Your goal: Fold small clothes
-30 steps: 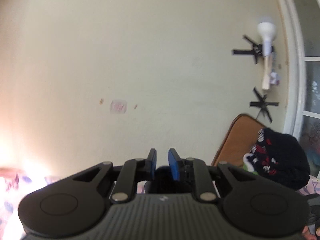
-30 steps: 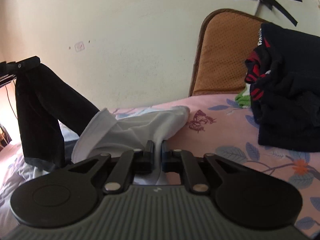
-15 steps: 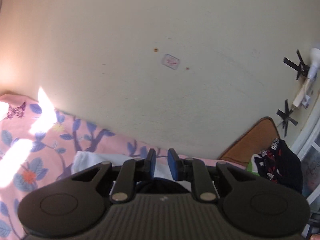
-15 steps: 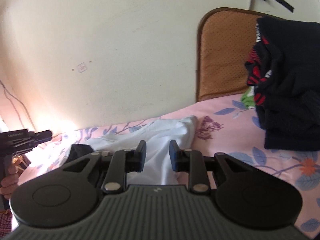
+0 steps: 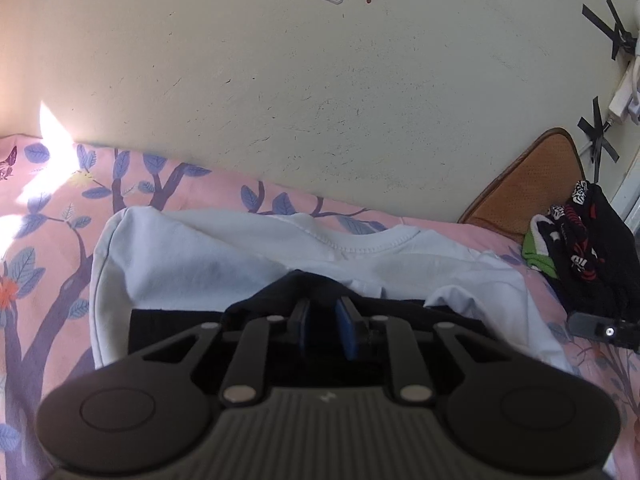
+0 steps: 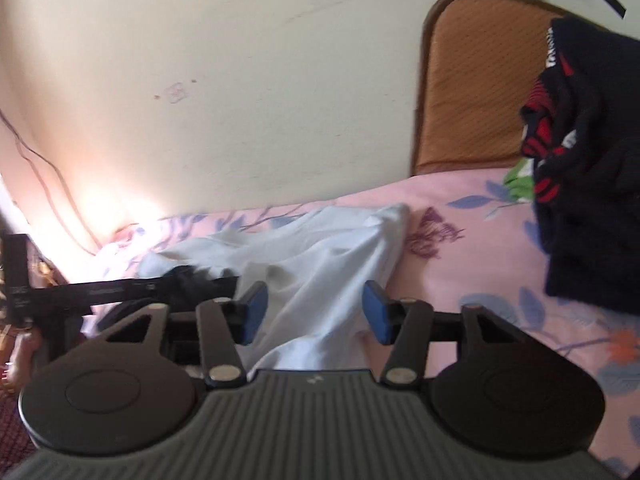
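We see open bed (image 6: 460,280) right of the white shirt (image 6: 320,264), hemmed by the wall (image 5: 320,100) behind and dark clothes pile (image 6: 592,208) rightward.

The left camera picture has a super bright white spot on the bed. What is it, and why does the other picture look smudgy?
Left wrist view: sunlight hits the pink flowered sheet so hard that it washes out to white; the white shirt looks sharp. Right wrist view: a glowing patch on the wall near the bed, and the dark clothes pile looks smeared by motion blur.
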### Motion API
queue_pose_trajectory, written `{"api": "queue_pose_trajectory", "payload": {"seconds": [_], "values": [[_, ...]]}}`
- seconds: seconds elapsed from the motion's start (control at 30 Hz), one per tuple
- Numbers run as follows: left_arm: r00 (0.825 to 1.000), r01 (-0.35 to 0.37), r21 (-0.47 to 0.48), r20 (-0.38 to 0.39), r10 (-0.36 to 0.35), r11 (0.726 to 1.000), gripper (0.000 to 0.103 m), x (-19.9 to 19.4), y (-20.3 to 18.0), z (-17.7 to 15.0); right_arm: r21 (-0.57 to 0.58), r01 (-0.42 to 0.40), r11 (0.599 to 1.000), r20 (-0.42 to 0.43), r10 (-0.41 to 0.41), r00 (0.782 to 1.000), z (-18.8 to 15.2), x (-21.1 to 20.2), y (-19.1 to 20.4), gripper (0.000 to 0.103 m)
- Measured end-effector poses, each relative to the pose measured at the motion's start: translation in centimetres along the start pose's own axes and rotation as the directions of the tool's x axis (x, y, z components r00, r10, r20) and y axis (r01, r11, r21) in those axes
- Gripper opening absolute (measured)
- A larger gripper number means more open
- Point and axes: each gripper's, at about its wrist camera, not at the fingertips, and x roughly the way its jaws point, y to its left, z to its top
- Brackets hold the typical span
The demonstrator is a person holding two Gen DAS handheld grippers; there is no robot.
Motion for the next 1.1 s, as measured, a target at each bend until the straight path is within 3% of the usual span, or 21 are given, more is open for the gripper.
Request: {"api": "queue_pose_trajectory", "payload": {"seconds": [0.03,0.07,0.1,0.13,0.2,0.3,0.37,0.43,0.57,0.7,0.8,0.87,0.93,0.97,1.07,1.1], "values": [[1.000,0.002,0.015,0.003,-0.002,1.000,0.023,0.0,-0.2,-0.1,-0.011,0.027,1.000,-0.025,-0.028,0.999,0.0,0.6,0.0,0.063],[1.000,0.004,0.029,0.007,-0.005,1.000,0.026,0.0,-0.5,-0.3,-0.016,0.039,0.999,-0.061,-0.040,0.997,-0.3,1.3,-0.2,0.054],[1.000,0.012,0.045,0.008,-0.013,0.999,0.035,-0.1,-0.9,-0.4,-0.033,0.039,0.999,-0.097,-0.043,0.994,-0.9,2.0,-0.3,0.008],[1.000,0.027,0.056,0.009,-0.028,0.998,0.048,-0.3,-1.3,-0.4,-0.063,0.046,0.997,-0.130,-0.054,0.990,-1.6,2.4,-0.2,0.010],[0.998,0.066,0.068,0.013,-0.067,0.996,0.061,-0.5,-2.1,-0.5,-0.125,0.093,0.988,-0.083,-0.104,0.991,-2.9,1.6,-0.3,0.008],[0.998,0.054,0.127,0.010,-0.055,0.991,0.061,-0.3,-3.6,-1.0,-0.118,0.205,0.972,-0.018,-0.209,0.978,-3.2,1.0,-1.4,0.008],[1.000,0.011,0.172,-0.007,-0.010,0.985,0.061,0.3,-4.2,-1.4,-0.099,0.208,0.973,-0.044,-0.213,0.976,-3.5,1.5,-1.7,0.009],[1.000,-0.014,0.196,-0.010,0.016,0.980,0.061,0.6,-4.5,-1.7,-0.163,0.226,0.960,-0.038,-0.235,0.971,-3.7,1.5,-0.7,0.012],[1.000,0.007,0.173,-0.002,-0.007,0.985,0.061,0.1,-4.3,-1.6,-0.065,0.163,0.984,0.019,-0.162,0.987,-2.0,0.1,-1.4,0.031],[0.990,0.093,0.056,0.101,-0.098,0.994,0.061,-2.1,-3.0,-0.3,-0.017,0.149,0.989,0.074,-0.148,0.986,1.1,0.7,-1.2,0.032],[0.993,0.029,0.015,0.115,-0.030,0.999,0.059,-1.9,-2.1,0.2,0.018,0.052,0.998,0.007,-0.052,0.999,1.2,2.3,-0.7,0.032],[0.997,-0.030,-0.029,0.068,0.032,0.999,0.052,-0.7,-0.9,0.4,-0.001,0.024,1.000,-0.008,-0.024,1.000,0.1,2.6,0.1,0.032],[0.997,-0.073,-0.063,-0.003,0.073,0.995,0.038,0.7,0.4,0.4,0.011,0.002,1.000,-0.013,-0.002,1.000,-1.4,2.3,0.7,0.032],[0.996,-0.085,-0.068,-0.003,0.085,0.994,0.037,1.1,0.8,0.4,0.038,-0.023,0.999,-0.027,0.024,0.999,-2.2,2.3,1.0,0.032],[0.997,-0.083,-0.076,0.002,0.083,0.994,0.036,1.1,1.2,0.4,0.065,-0.154,0.986,-0.152,0.162,0.975,-5.2,2.9,2.6,0.033],[0.996,-0.085,-0.070,0.004,0.085,0.994,0.036,1.1,1.2,0.3,0.039,-0.197,0.980,-0.150,0.201,0.968,-5.9,2.5,3.2,0.032]]}}
